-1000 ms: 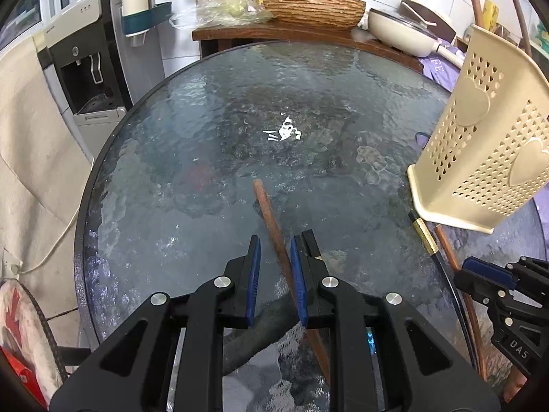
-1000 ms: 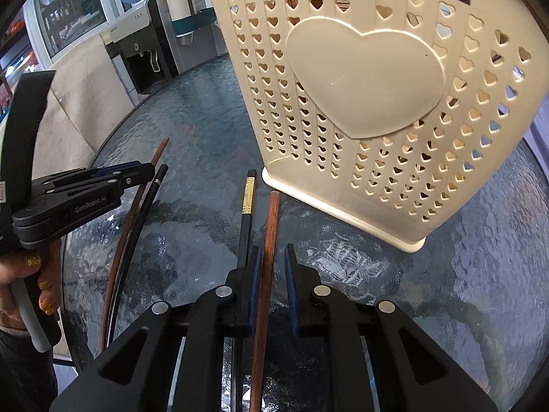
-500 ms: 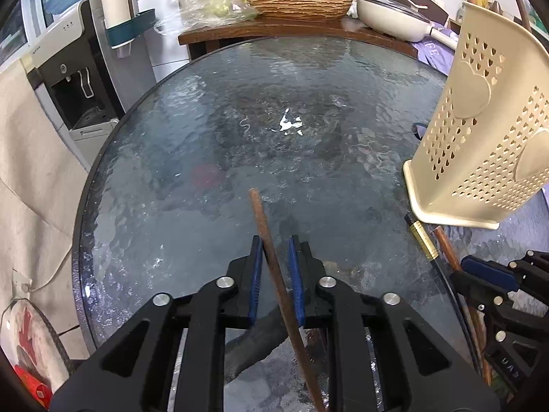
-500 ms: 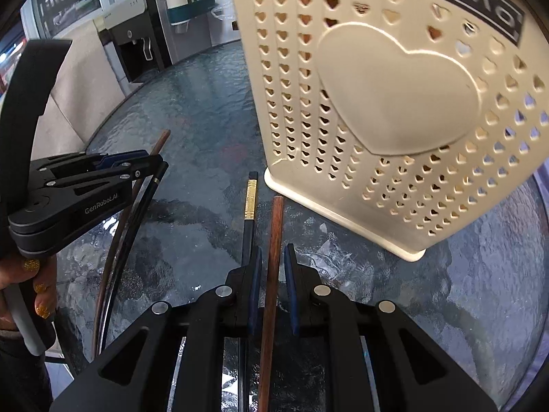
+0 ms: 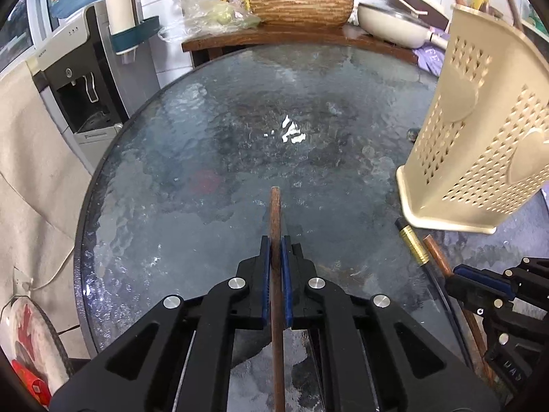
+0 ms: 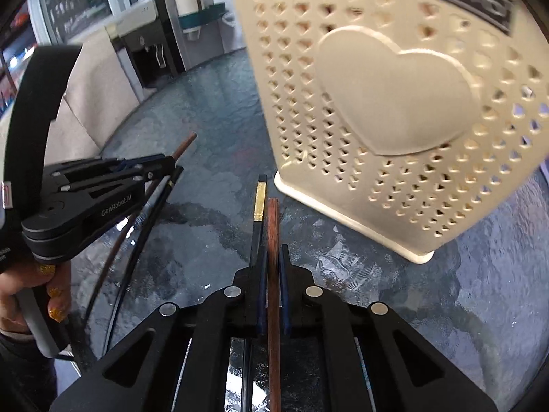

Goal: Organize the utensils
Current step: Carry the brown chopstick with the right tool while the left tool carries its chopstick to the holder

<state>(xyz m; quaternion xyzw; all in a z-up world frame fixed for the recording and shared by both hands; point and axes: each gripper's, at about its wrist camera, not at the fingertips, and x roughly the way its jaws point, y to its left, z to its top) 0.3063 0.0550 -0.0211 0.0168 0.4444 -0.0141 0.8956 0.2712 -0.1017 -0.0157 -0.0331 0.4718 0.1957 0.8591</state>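
Note:
My left gripper [image 5: 274, 242] has its jaws closing tight on a brown wooden chopstick [image 5: 274, 213], and the blue pads press its sides. That chopstick points straight ahead over the glass table [image 5: 206, 137]. My right gripper [image 6: 272, 250] is likewise closing, shut on a second brown chopstick [image 6: 272, 219]. A black chopstick with a gold band [image 6: 259, 199] lies just left of it on the glass. Another thin black chopstick [image 6: 161, 199] lies under the left gripper [image 6: 170, 164]. The cream perforated utensil holder [image 6: 377, 103] stands upright just ahead and to the right.
A person's hand [image 6: 31, 292] grips the left tool's handle. Beyond the round table's far edge stand a wooden shelf [image 5: 291, 37] with a wicker basket [image 5: 302, 7] and a pan [image 5: 391, 24]. A water dispenser [image 5: 79, 79] is on the left.
The left jaws have closed on the brown chopstick, which has swung from slanted to straight between the pads. The right jaws have tightened on theirs, and its view is now slightly blurred.

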